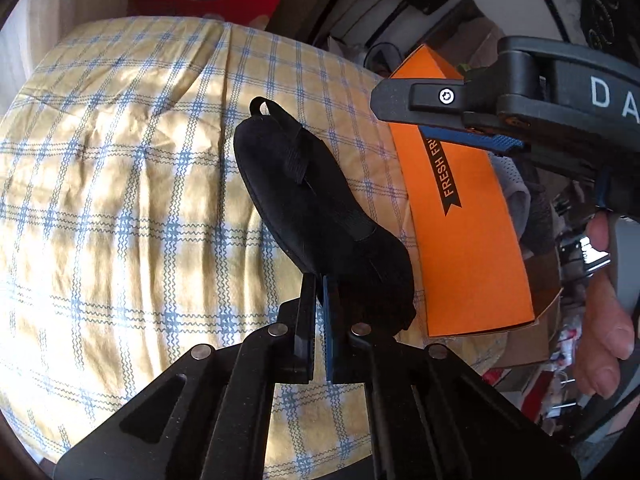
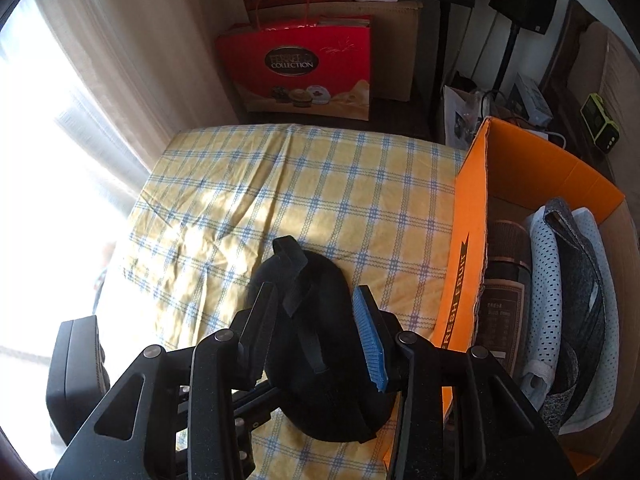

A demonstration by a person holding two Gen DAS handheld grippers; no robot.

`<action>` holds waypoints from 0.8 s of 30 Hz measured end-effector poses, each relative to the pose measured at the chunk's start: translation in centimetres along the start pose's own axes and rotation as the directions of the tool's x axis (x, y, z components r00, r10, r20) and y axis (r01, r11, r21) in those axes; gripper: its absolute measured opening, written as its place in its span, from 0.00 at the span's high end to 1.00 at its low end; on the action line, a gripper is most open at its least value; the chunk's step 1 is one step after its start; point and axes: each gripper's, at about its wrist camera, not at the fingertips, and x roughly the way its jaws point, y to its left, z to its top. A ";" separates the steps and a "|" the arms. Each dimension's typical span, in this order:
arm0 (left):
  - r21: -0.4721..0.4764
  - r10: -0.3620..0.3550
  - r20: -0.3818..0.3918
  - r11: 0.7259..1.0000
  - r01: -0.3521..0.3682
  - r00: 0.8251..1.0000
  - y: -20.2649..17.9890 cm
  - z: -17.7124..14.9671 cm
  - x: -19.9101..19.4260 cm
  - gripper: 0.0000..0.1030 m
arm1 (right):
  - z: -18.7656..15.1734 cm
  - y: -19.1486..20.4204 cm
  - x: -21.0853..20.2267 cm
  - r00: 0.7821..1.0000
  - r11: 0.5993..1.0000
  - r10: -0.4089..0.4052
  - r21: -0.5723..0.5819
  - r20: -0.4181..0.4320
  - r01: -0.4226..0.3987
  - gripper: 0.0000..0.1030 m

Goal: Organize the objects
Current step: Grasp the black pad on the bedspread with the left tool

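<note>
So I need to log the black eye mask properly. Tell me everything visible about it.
The black, soft, velvety oval eye mask has a black elastic strap across its upper face, ending in a loop at the far end. It lies on the yellow-and-blue checked cloth beside the orange cardboard box. The left tongs pinch its near edge; the right tongs straddle it.

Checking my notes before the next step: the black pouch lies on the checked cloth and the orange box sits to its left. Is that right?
One thing is off: the orange box sits to the right of the black pouch, not the left. The right wrist view shows it. The pouch does lie on the checked cloth.
</note>
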 end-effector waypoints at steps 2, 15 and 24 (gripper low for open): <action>0.000 -0.002 0.018 1.000 0.002 1.000 0.4 0.4 -0.9 0.98 | -0.1 0.0 0.3 1.000 1.000 0.002 0.000 -0.007 -0.002 0.60; 0.114 0.031 0.072 0.993 -0.039 0.997 -0.9 1.6 -4.3 0.98 | -0.2 2.2 3.7 0.986 0.992 0.124 0.050 -0.108 -0.120 0.60; 0.214 0.049 0.080 0.975 -0.065 0.996 -4.4 1.0 -3.4 0.98 | -0.5 0.8 3.0 0.987 0.994 0.104 0.054 -0.124 -0.097 0.64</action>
